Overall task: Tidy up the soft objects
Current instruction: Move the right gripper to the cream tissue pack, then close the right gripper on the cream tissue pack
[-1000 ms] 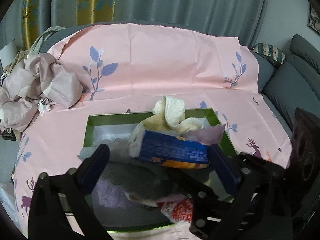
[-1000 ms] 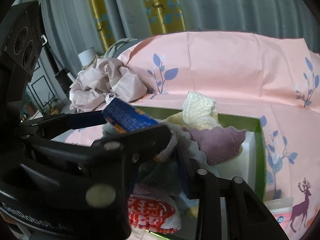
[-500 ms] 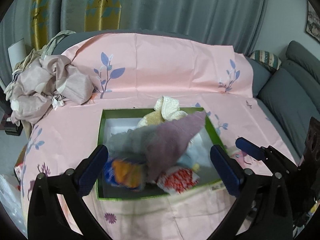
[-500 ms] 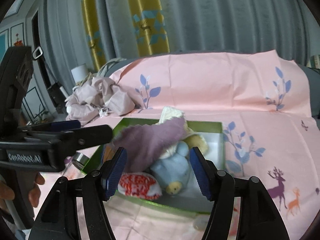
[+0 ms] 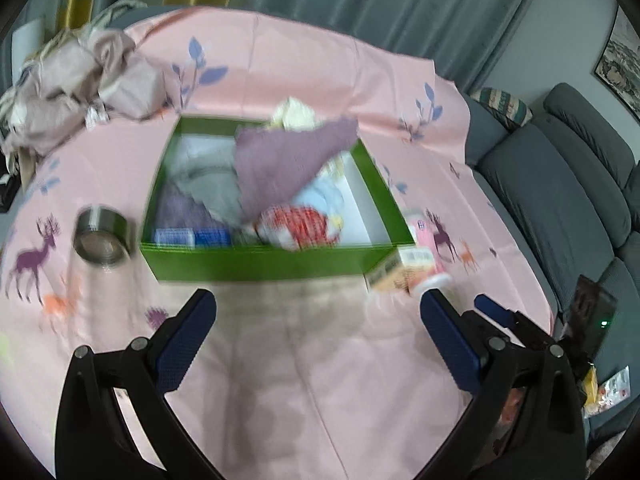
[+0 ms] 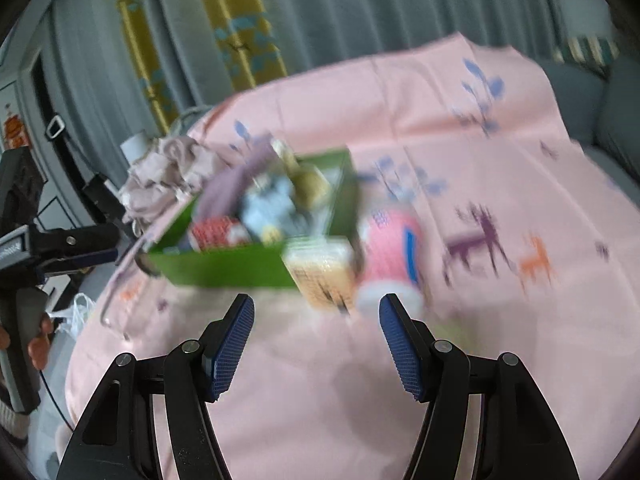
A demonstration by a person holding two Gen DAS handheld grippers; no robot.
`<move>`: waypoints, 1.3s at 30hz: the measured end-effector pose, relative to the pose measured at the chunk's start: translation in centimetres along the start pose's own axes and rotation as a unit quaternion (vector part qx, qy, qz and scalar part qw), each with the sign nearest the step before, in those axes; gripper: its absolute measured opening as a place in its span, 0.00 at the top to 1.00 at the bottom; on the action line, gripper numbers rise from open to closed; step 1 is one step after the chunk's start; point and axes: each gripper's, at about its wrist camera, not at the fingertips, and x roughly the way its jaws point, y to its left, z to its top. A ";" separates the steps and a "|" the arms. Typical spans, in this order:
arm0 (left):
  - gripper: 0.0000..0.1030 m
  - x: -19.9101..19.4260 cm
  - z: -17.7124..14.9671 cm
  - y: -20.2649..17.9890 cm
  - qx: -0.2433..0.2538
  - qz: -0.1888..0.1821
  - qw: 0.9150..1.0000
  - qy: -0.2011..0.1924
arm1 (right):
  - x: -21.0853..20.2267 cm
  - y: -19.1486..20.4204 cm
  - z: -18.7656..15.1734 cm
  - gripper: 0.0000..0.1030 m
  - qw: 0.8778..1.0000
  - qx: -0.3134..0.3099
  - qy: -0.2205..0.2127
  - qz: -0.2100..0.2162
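A metal tape roll (image 5: 103,237) lies on the pink cloth (image 5: 320,360) (deer-printed), with a grey sofa (image 5: 560,200) beyond.

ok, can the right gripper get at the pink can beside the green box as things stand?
Probably yes. The right gripper is open and empty, and the pink can lies just ahead on bare cloth, outside the green box. A yellowish carton beside it crowds one side.

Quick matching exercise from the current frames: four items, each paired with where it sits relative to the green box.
Items:
1. mauve knitted cloth
2. roll of silvery tape
3. pink cylindrical can
4. crumpled beige fabric pile

Places:
A. lying at the box's near right corner
B. on the tablecloth, left of the box
C. draped over the contents of the green cardboard box
D. far left, beyond the box

Pairs: 1-C, 2-B, 3-A, 4-D
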 end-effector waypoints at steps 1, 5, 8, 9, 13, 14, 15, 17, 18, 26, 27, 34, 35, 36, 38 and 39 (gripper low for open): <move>0.01 0.3 -0.5 -0.2 -0.001 -0.003 1.000 0.005 | 0.0 -0.6 -0.8 0.36 1.000 0.010 0.008 0.000; 0.01 1.7 -2.1 -0.9 -0.009 -0.014 1.000 0.026 | 0.3 -1.2 -2.6 0.36 0.999 0.028 0.023 0.000; 0.01 2.6 -2.7 -1.4 -0.013 -0.023 0.999 0.040 | 0.5 -0.7 -2.8 0.36 1.000 0.018 0.024 0.006; 0.01 2.8 -2.8 -1.5 -0.014 -0.026 0.999 0.042 | 0.5 -0.5 -2.8 0.36 1.000 0.010 0.022 0.007; 0.01 3.7 -2.4 -2.1 -0.016 -0.033 0.998 0.044 | 1.0 0.4 -2.2 0.36 0.999 -0.029 0.015 0.014; 0.01 4.0 -2.2 -2.3 -0.016 -0.037 0.998 0.045 | 1.3 0.5 -2.0 0.36 0.999 -0.035 0.016 0.017; 0.01 4.4 -2.0 -2.6 -0.015 -0.042 0.998 0.047 | 1.6 0.5 -1.8 0.36 0.999 -0.039 0.016 0.019; 0.01 5.1 -1.6 -3.0 -0.011 -0.048 0.998 0.049 | 2.3 0.6 -1.3 0.36 0.998 -0.054 0.019 0.017; 0.01 5.5 -1.4 -3.3 -0.008 -0.050 0.997 0.050 | 2.7 0.6 -1.0 0.36 0.998 -0.063 0.021 0.013; 0.02 8.6 -0.1 -4.6 0.017 -0.054 0.996 0.066 | 4.6 0.2 0.7 0.36 0.995 -0.093 0.027 0.016; 0.02 8.9 0.1 -4.8 0.022 -0.054 0.996 0.067 | 4.6 0.3 0.8 0.36 0.995 -0.098 0.025 0.021; 0.09 10.0 0.3 -5.4 0.032 -0.062 0.995 0.069 | 5.2 0.9 1.6 0.39 0.991 -0.126 0.020 0.034; 0.12 10.2 0.4 -5.4 0.029 -0.064 0.995 0.069 | 5.3 1.0 1.7 0.39 0.991 -0.131 0.020 0.037; 0.15 10.4 0.5 -5.3 0.026 -0.068 0.995 0.070 | 5.5 1.1 1.7 0.40 0.990 -0.136 0.020 0.038; 0.19 10.6 0.7 -5.4 0.019 -0.075 0.994 0.072 | 5.8 1.3 1.9 0.43 0.988 -0.146 0.022 0.037; 0.20 10.7 0.9 -5.5 0.019 -0.077 0.994 0.072 | 6.0 1.3 2.0 0.44 0.988 -0.148 0.024 0.038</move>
